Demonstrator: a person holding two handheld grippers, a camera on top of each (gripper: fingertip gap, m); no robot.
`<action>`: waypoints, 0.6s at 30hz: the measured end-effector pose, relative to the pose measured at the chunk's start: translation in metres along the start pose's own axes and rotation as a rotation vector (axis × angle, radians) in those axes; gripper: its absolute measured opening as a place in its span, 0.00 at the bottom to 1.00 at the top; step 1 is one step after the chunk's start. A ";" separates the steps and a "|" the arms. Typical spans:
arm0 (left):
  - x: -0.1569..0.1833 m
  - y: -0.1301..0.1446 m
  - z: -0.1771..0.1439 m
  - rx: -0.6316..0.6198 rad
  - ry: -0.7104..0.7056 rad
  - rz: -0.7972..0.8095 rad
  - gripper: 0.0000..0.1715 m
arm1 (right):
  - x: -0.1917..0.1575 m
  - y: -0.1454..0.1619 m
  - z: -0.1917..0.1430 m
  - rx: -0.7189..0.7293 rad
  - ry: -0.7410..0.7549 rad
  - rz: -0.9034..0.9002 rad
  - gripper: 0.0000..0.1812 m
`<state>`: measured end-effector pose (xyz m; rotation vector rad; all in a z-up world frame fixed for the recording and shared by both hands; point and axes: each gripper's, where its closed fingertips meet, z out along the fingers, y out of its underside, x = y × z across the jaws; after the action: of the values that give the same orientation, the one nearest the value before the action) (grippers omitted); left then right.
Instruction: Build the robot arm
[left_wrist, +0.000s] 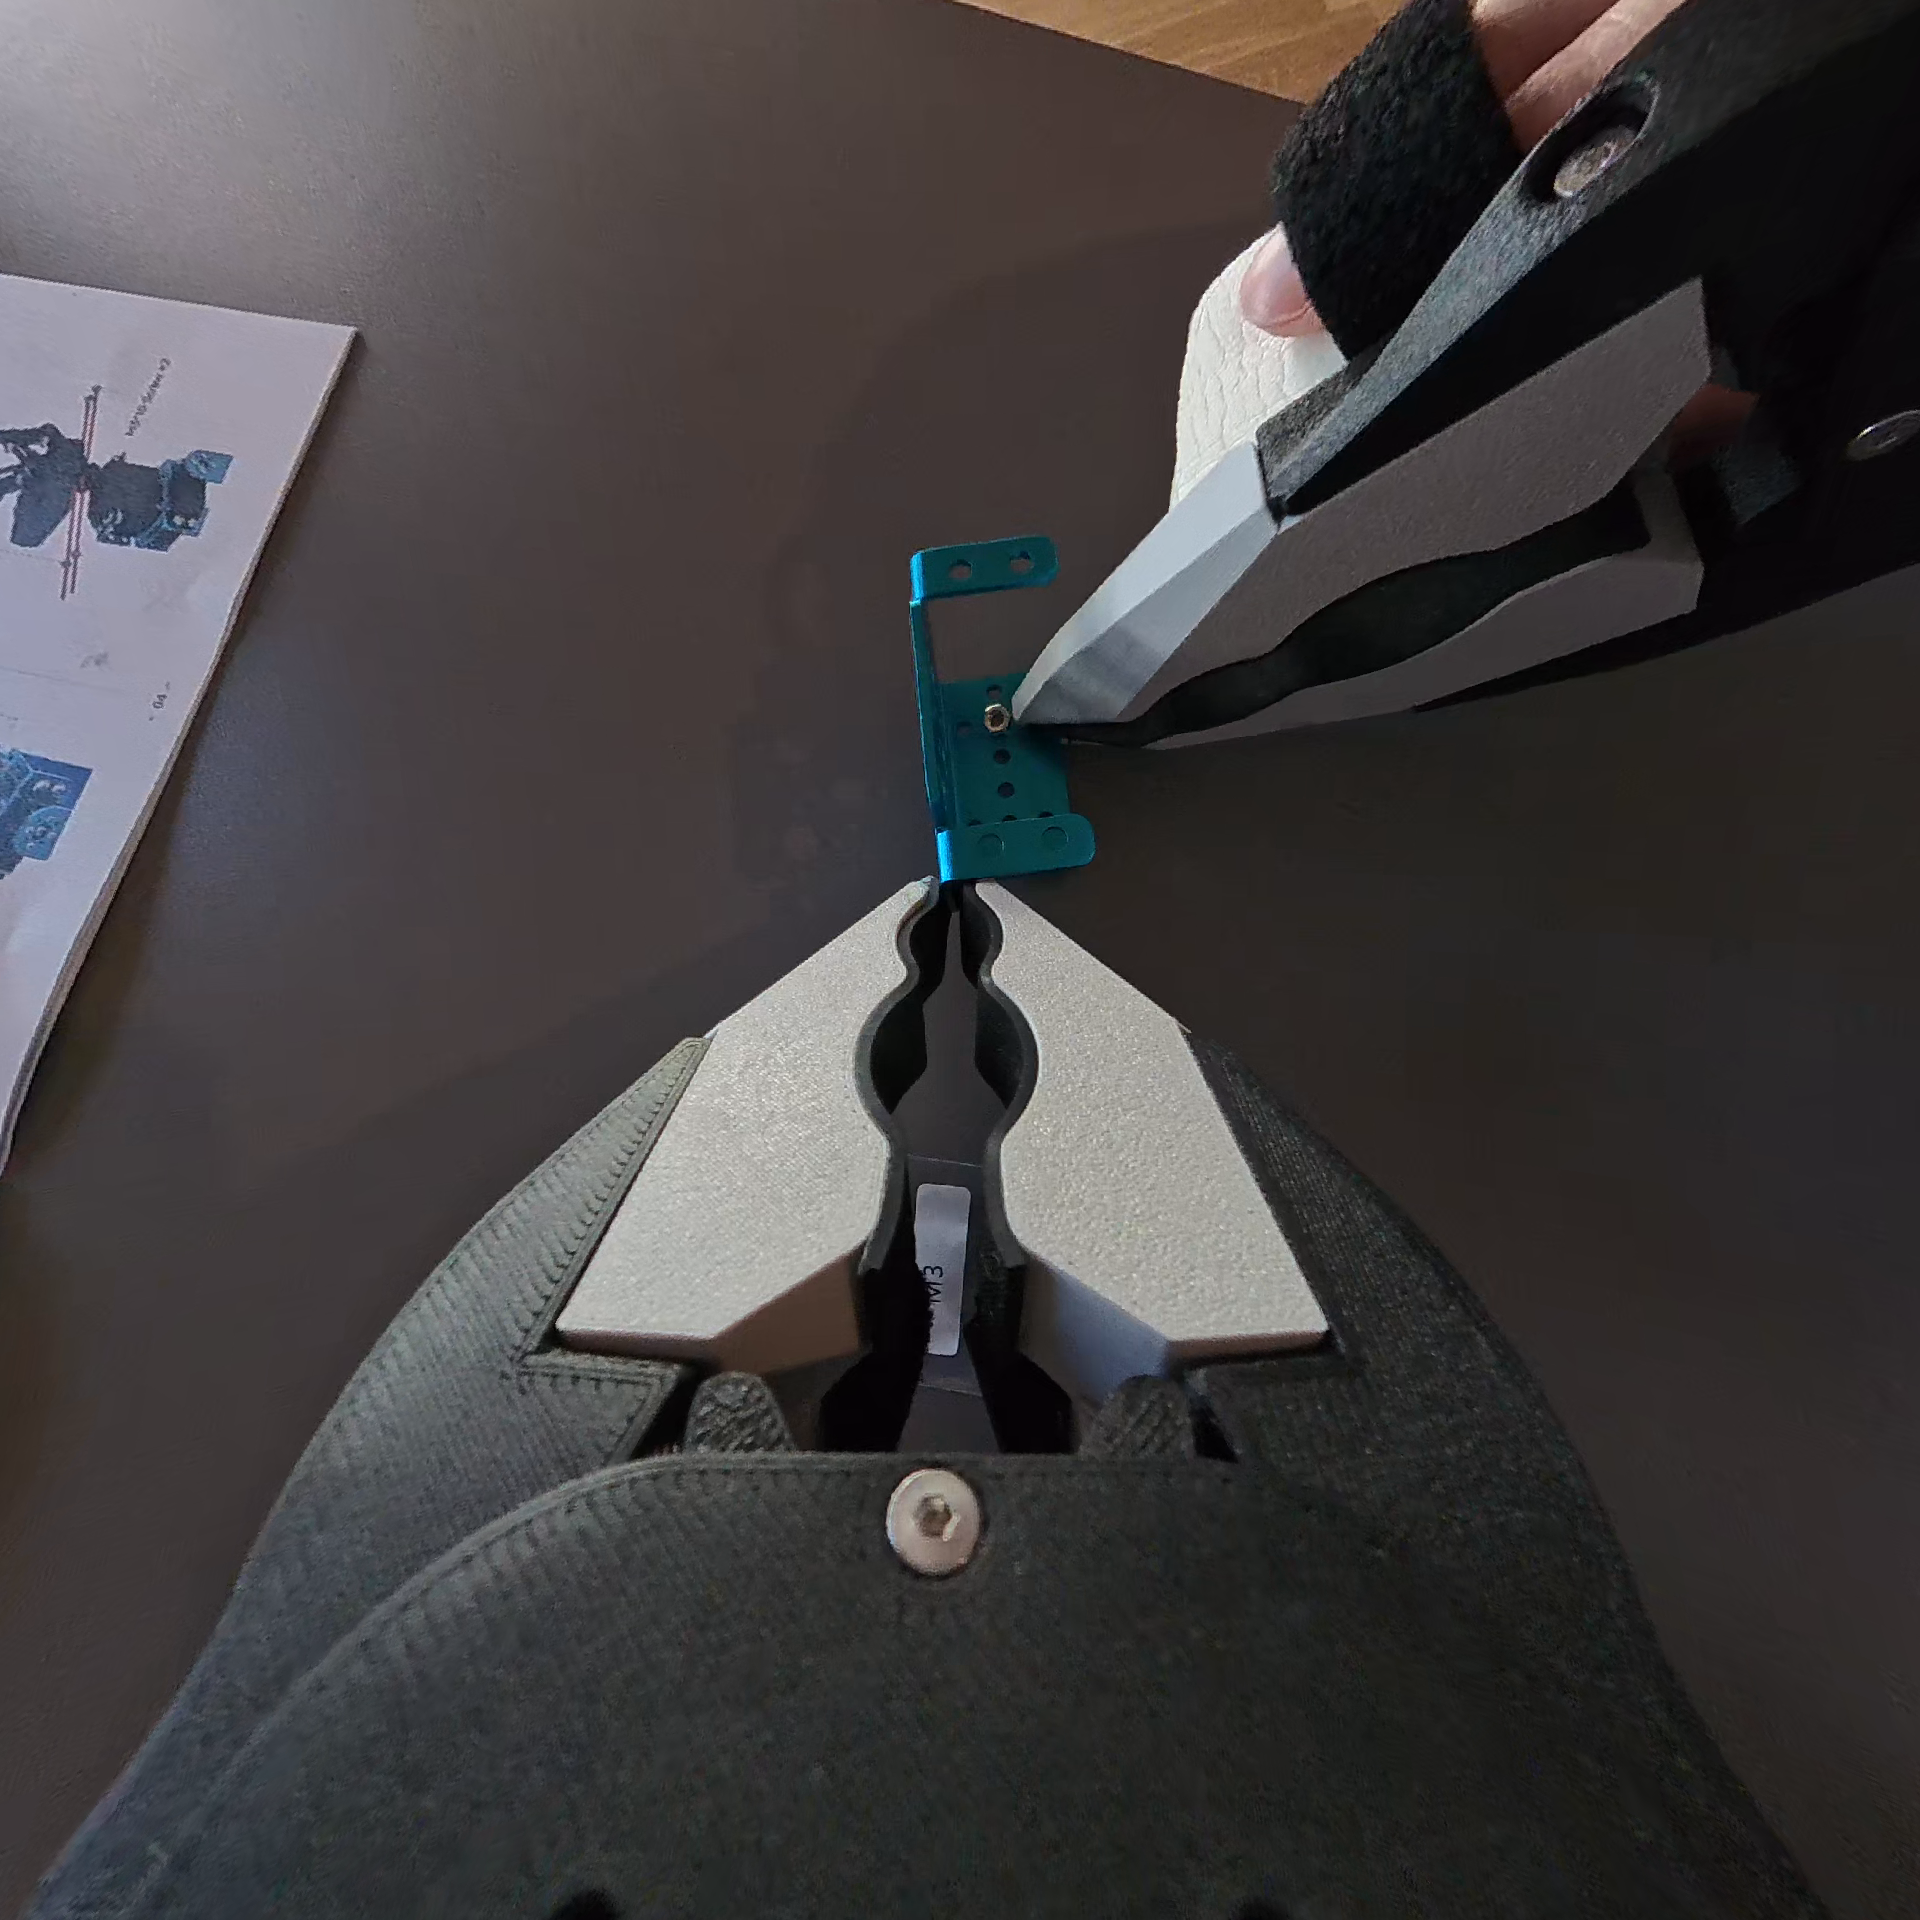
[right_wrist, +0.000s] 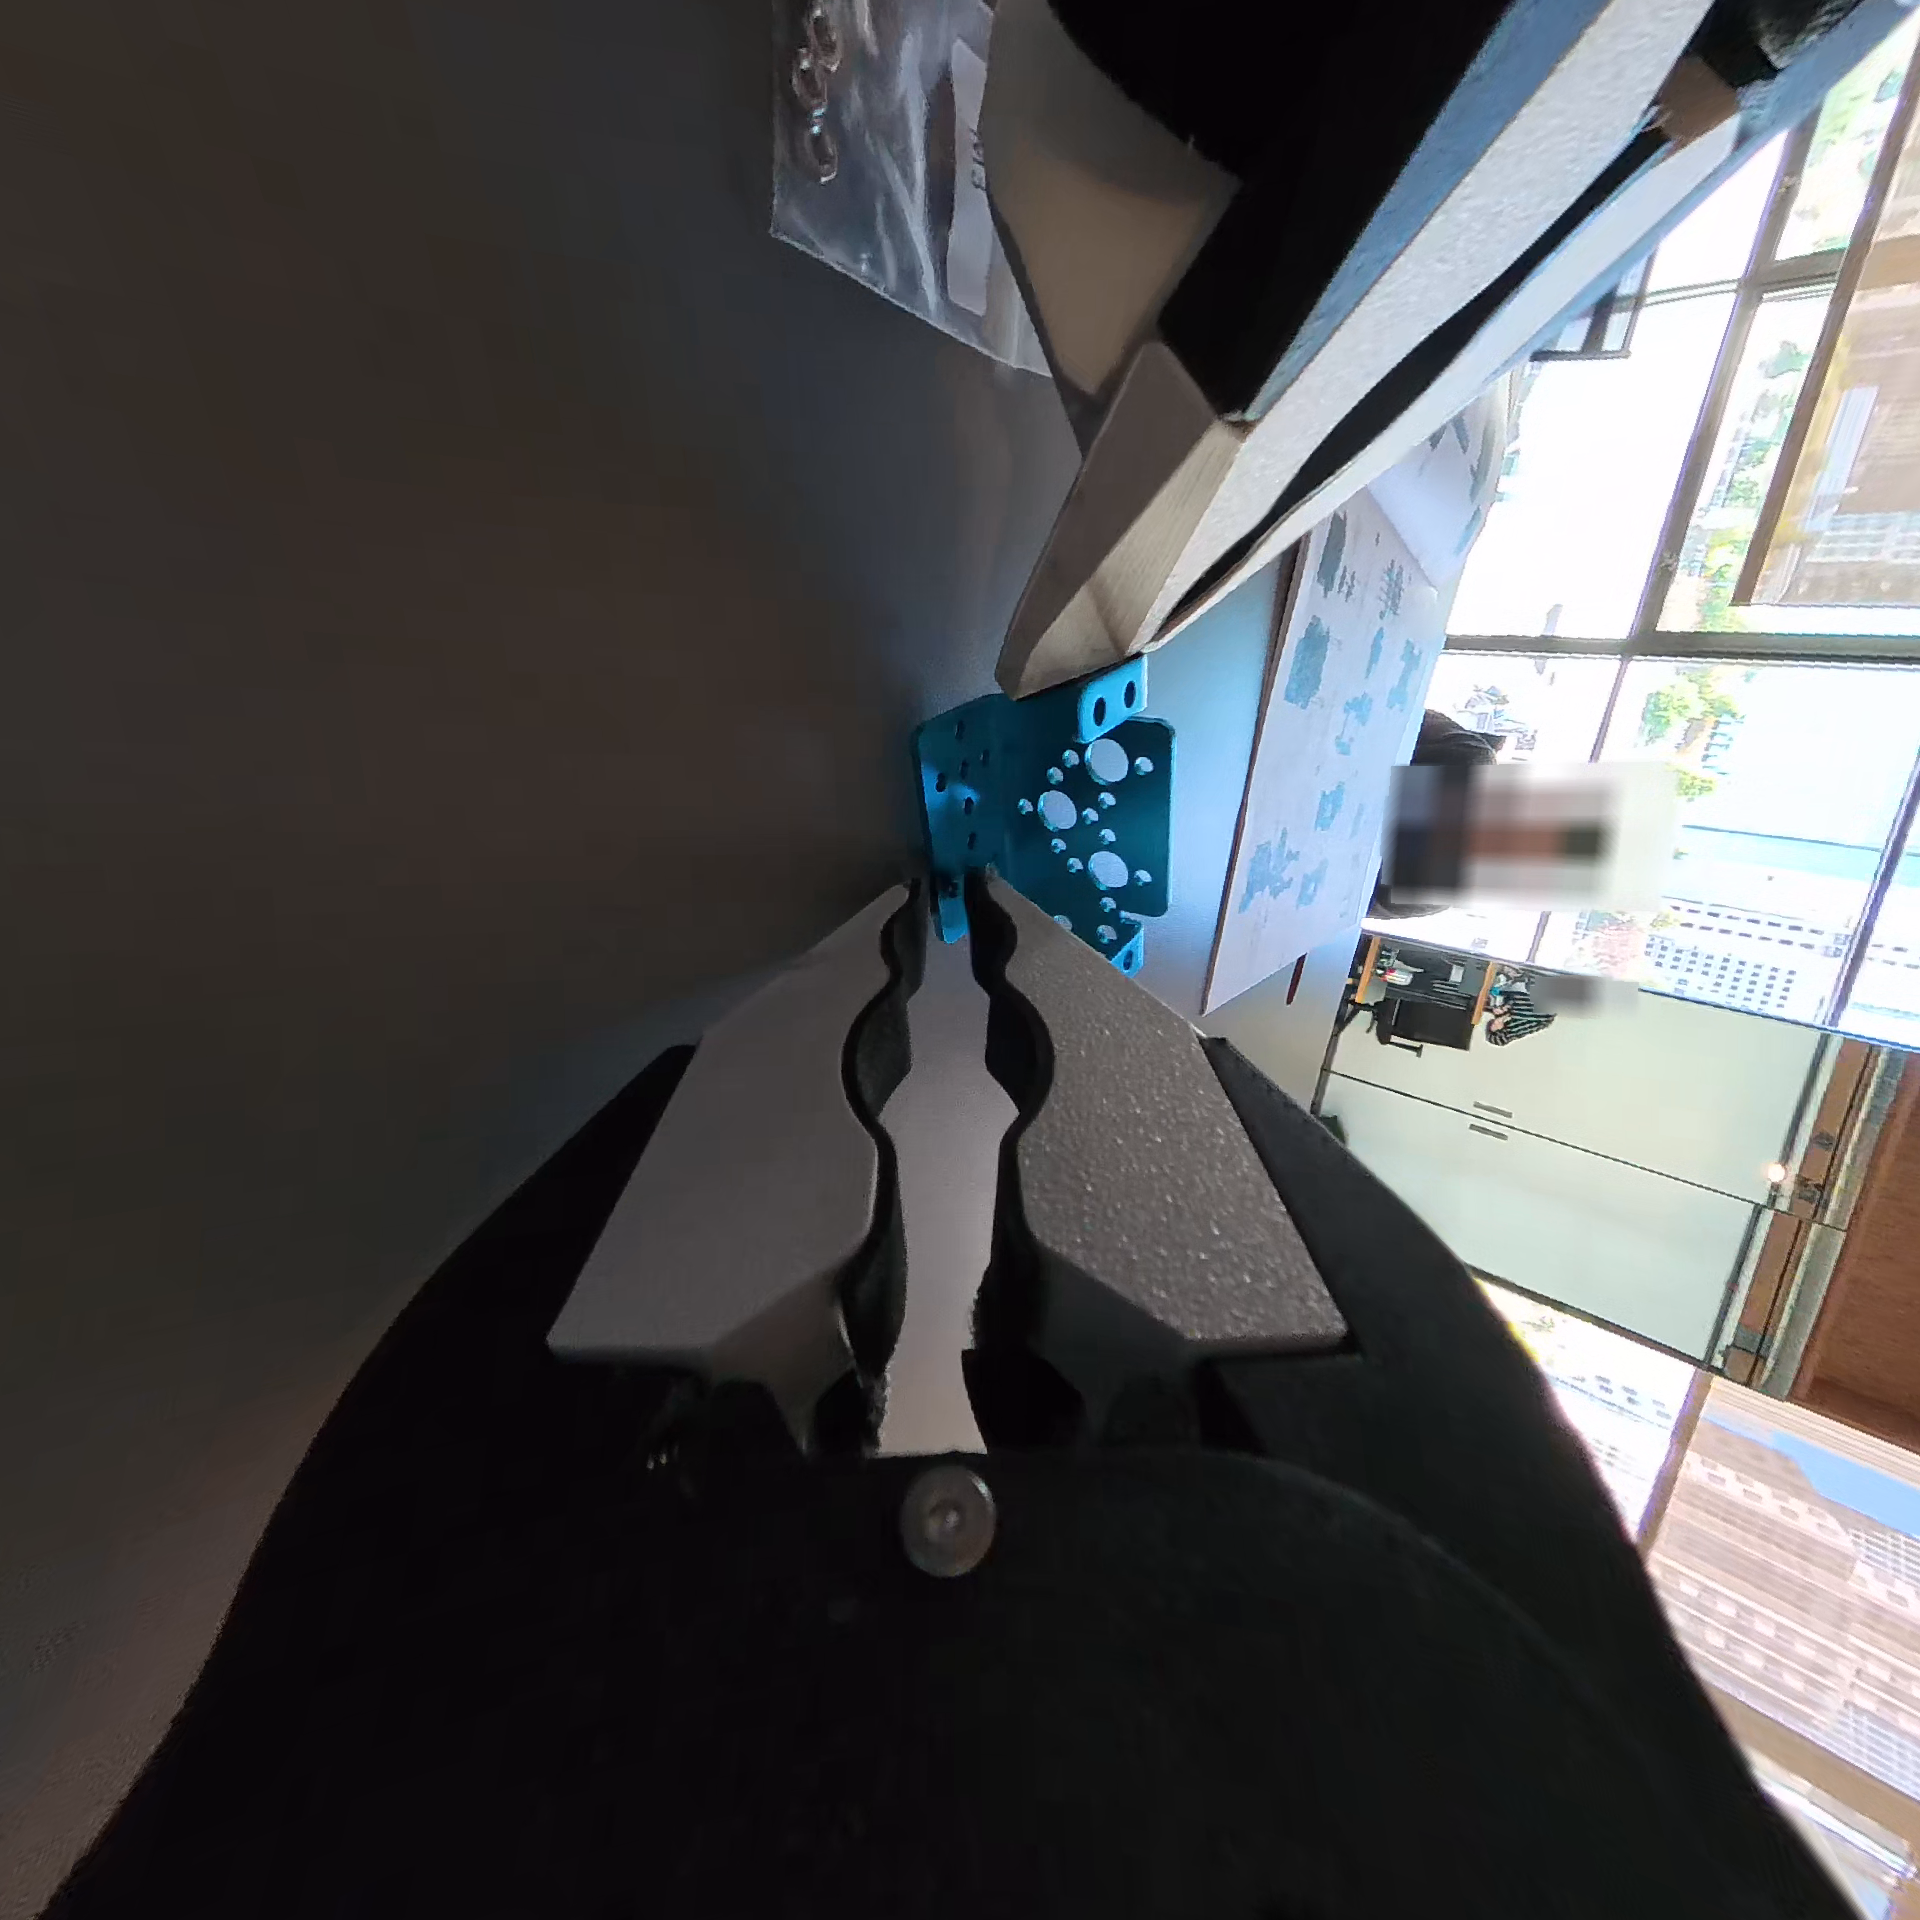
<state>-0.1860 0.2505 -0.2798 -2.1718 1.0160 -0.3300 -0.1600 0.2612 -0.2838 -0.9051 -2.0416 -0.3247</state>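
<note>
A blue metal bracket (left_wrist: 987, 790) with many holes is held above the dark table between both grippers. My left gripper (left_wrist: 951, 896) is shut on the edge of its near flange. My right gripper (left_wrist: 1034, 722) comes in from the upper right and is shut on the perforated side plate, right beside a small brass nut (left_wrist: 994, 715) seated in one hole. In the right wrist view my right gripper (right_wrist: 945, 899) pinches a thin flange of the bracket (right_wrist: 1023, 758), and the left gripper (right_wrist: 1049, 670) grips a tab at its top.
An open instruction booklet (left_wrist: 156, 623) lies on the dark brown table (left_wrist: 520, 260) at the left; it also shows in the right wrist view (right_wrist: 1340, 748). A clear plastic bag of small hardware (right_wrist: 883, 156) lies near the left gripper. Windows and a person are far off. Less than 4 cm separates the two grippers' tips.
</note>
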 end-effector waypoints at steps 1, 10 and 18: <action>0.000 0.000 0.000 0.000 0.002 -0.001 0.01 | 0.001 0.000 0.000 0.003 0.008 0.007 0.05; 0.000 0.000 0.000 0.001 0.003 -0.002 0.01 | 0.003 0.000 0.000 0.009 0.008 0.030 0.07; 0.000 0.000 0.000 0.000 0.003 0.000 0.01 | 0.002 0.001 0.000 0.007 -0.007 0.058 0.06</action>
<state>-0.1856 0.2501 -0.2799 -2.1714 1.0176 -0.3334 -0.1605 0.2626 -0.2825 -0.9606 -2.0176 -0.2829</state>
